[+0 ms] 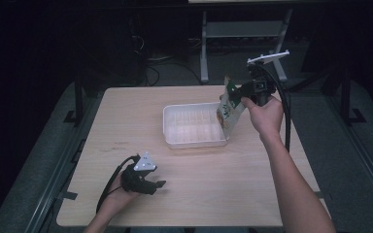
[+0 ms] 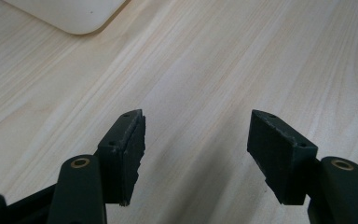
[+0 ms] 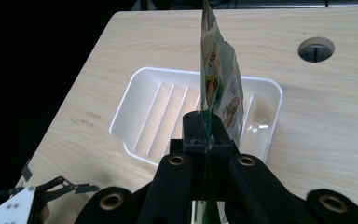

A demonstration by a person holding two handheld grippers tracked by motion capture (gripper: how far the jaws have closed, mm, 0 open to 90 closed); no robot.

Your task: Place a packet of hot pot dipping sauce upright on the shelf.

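Glossy flat pouch, ribbed white plastic tray

We find the surface to be pale wood-grain laminate, smooth and matt. The tray looks like white moulded plastic, ribbed inside, with a slight sheen. The pouch is thin, glossy printed film. Both tongs are matt black plastic with brass-coloured rivets and rough-edged pads.

Dim room, table lit from above; soft focus, perhaps slight blur.
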